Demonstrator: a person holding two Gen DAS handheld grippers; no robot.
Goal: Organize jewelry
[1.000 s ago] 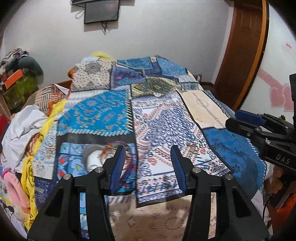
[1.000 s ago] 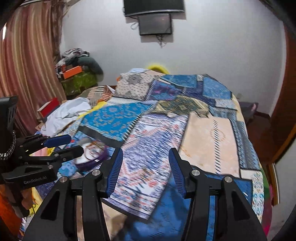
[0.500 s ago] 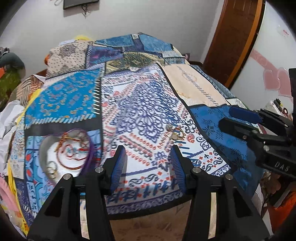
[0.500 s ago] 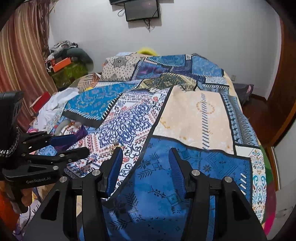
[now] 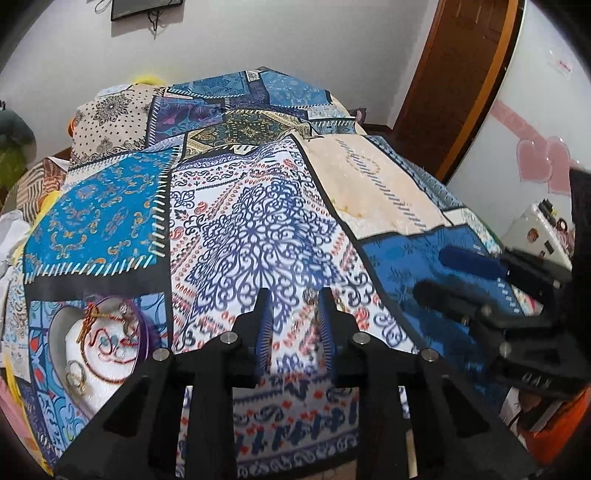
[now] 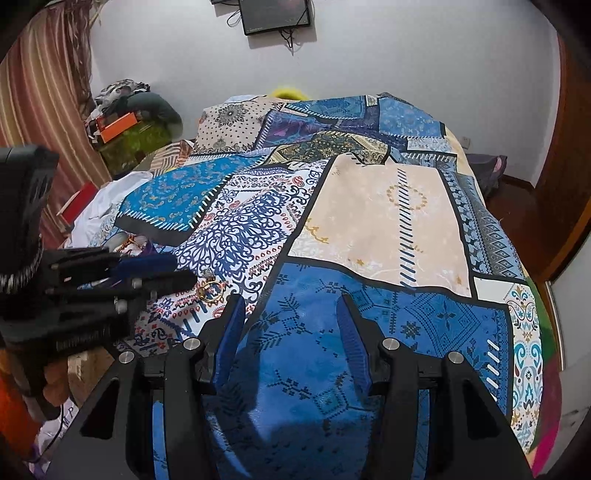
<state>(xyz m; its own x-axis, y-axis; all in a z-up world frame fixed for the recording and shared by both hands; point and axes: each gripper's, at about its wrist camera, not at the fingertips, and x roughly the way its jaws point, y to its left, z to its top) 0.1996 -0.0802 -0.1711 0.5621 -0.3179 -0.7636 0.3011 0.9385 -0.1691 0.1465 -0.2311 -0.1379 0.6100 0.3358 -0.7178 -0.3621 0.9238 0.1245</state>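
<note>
A white heart-shaped dish (image 5: 70, 354) lies at the lower left on the patchwork bedspread (image 5: 258, 206). It holds a red bead necklace (image 5: 110, 354), a purple bangle and some rings. Small loose gold jewelry (image 5: 308, 295) lies on the white-and-blue patch, just beyond my left gripper (image 5: 293, 299), which is open and empty and narrower than before. In the right wrist view a gold ring-shaped piece (image 6: 210, 290) lies beside the left gripper's fingers (image 6: 173, 280). My right gripper (image 6: 291, 310) is open and empty over the dark blue patch (image 6: 369, 332).
Piled clothes (image 6: 96, 210) lie along the bed's left side, with a striped curtain (image 6: 40, 107) behind. A wooden door (image 5: 461, 85) stands at the right. A white box with small items (image 5: 539, 236) sits right of the bed. A screen (image 6: 275, 14) hangs on the far wall.
Both grippers tilted down and came closer to the bed. My left gripper's jaws narrowed and it moved over the loose gold jewelry. The right gripper shifted over the dark blue patch.
</note>
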